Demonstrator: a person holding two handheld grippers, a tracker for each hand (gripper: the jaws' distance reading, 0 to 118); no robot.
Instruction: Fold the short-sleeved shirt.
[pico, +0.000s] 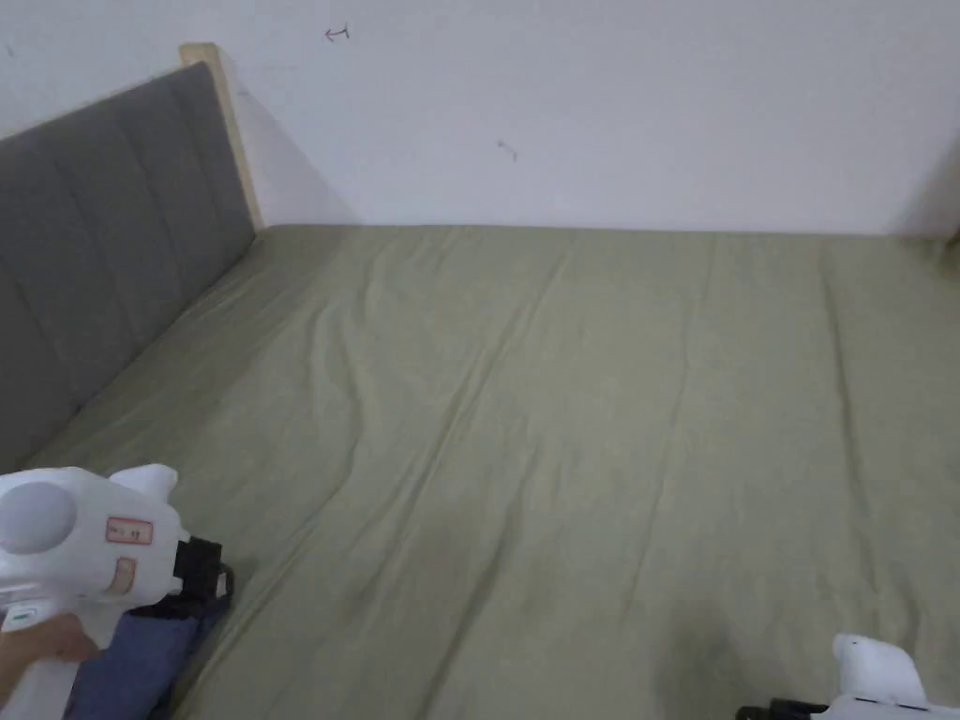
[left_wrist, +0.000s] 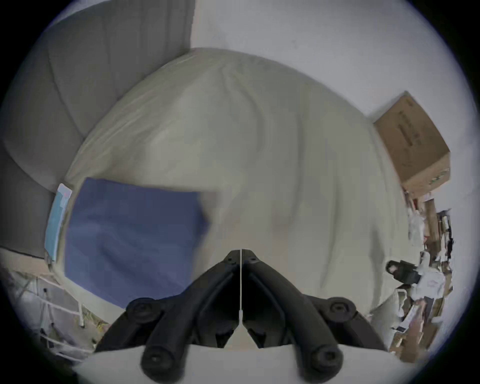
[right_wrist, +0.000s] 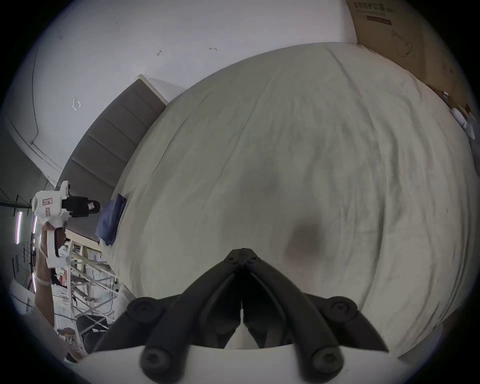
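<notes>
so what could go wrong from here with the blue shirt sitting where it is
1. The blue shirt lies at the bed's near corner beside the headboard. Unfolding it there could let cloth slide off the edge.
2. Both hand-held grippers, left and right, have their jaws together with nothing between them. Either would likely need opening before it can pinch the cloth.
3. The sheet is wrinkled, so a low grasp might catch sheet along with shirt.

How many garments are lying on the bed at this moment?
1: a folded blue shirt at the bed's near left corner by the headboard, just beyond the left gripper. Anything nearer the person may be hidden.
</notes>
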